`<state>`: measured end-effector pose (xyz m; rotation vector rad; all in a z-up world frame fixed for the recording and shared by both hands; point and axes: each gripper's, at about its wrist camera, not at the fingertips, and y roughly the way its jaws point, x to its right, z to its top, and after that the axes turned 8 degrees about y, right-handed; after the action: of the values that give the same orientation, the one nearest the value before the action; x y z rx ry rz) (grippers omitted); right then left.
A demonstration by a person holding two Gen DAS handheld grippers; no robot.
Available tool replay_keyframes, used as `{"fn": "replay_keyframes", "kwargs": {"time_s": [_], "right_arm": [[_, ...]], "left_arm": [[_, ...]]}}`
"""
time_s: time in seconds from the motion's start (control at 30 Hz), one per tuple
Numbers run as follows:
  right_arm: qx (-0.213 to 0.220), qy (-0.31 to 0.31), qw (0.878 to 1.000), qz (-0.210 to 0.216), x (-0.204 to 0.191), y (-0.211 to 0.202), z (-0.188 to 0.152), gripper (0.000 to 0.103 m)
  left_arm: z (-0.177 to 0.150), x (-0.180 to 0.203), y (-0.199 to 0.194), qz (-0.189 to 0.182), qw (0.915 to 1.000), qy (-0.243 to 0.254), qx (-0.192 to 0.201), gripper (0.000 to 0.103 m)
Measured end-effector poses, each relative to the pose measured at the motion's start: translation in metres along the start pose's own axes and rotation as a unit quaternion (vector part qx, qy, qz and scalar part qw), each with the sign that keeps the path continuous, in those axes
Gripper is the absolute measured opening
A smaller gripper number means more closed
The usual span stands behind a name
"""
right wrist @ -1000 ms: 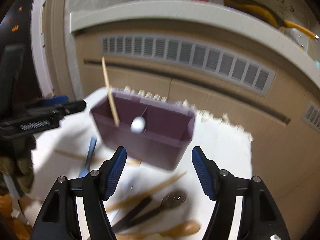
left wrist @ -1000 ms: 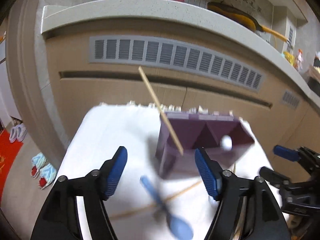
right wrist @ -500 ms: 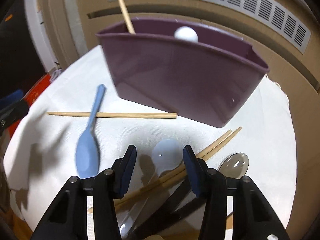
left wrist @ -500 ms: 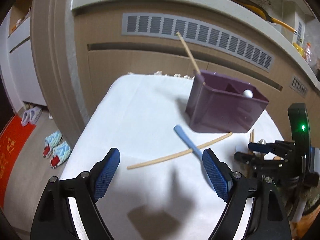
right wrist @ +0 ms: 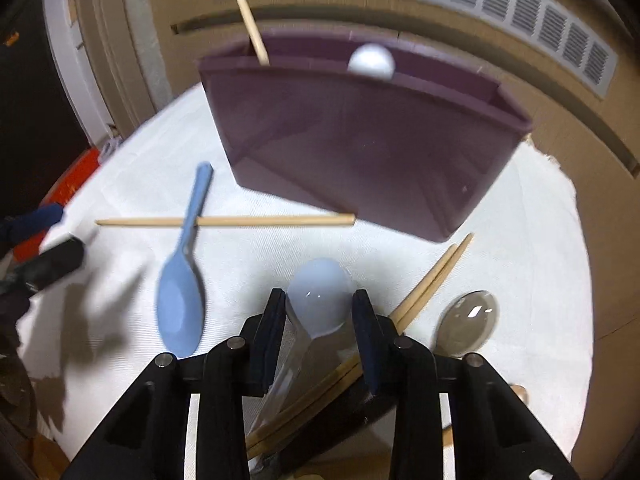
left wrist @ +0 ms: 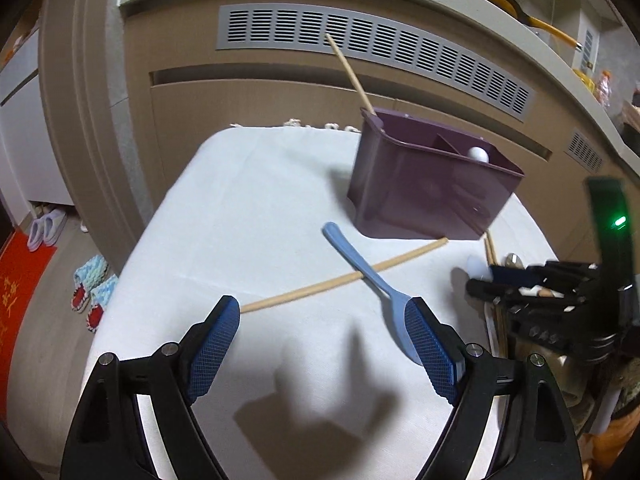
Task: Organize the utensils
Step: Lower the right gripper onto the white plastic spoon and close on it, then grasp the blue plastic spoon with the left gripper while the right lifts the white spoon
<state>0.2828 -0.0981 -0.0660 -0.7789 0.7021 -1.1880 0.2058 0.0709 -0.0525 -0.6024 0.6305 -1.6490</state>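
1. The pale spoon (right wrist: 320,300) lies on the white cloth (right wrist: 520,280) just in front of the purple caddy (right wrist: 360,140), its bowl between the right gripper (right wrist: 320,320) pads.
2. Those jaws have just been closing from wide apart around the bowl; whether they press it yet cannot be told, so the pickup looks imminent.
3. Chopsticks (right wrist: 432,280) and a clear spoon (right wrist: 468,320) lie beside it.
4. The left gripper (left wrist: 324,344), jaws wide apart and empty, has dropped towards the blue spoon (left wrist: 360,264).
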Motion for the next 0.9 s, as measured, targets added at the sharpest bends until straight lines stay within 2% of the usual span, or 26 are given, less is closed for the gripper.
{"fn": "replay_keyframes", "kwargs": {"time_s": [0.23,0.33,0.4,0.43,0.47,0.57,0.67,0.9], "right_arm": [[0.103,0.009,0.994,0.016,0.015,-0.077,0.0,0.032],[0.137,0.002,0.99,0.016,0.014,-0.101,0.001,0.032],[0.15,-0.002,0.988,0.018,0.014,-0.111,-0.003,0.032],[0.156,-0.004,0.988,0.016,0.011,-0.116,-0.006,0.032],[0.162,-0.007,0.987,0.013,0.009,-0.119,-0.008,0.032],[0.173,-0.014,0.985,0.007,0.008,-0.122,-0.012,0.032],[0.172,-0.012,0.985,0.013,0.013,-0.123,-0.015,0.032],[0.171,-0.009,0.985,0.013,0.02,-0.123,-0.021,0.032]], "left_arm": [[0.006,0.009,0.006,-0.015,0.9997,-0.004,-0.018,0.085],[0.019,0.009,0.02,-0.061,0.9971,-0.019,-0.042,0.084],[0.029,0.01,0.032,-0.075,0.9953,-0.018,-0.058,0.074],[0.036,0.01,0.041,-0.069,0.9952,-0.015,-0.068,0.064],[0.043,0.01,0.052,-0.06,0.9947,-0.013,-0.083,0.06],[0.057,0.002,0.083,-0.046,0.9899,-0.034,-0.129,0.057],[0.067,-0.004,0.11,-0.039,0.981,-0.066,-0.178,0.054],[0.08,0.023,0.133,0.023,0.976,0.002,-0.216,0.05]]}}
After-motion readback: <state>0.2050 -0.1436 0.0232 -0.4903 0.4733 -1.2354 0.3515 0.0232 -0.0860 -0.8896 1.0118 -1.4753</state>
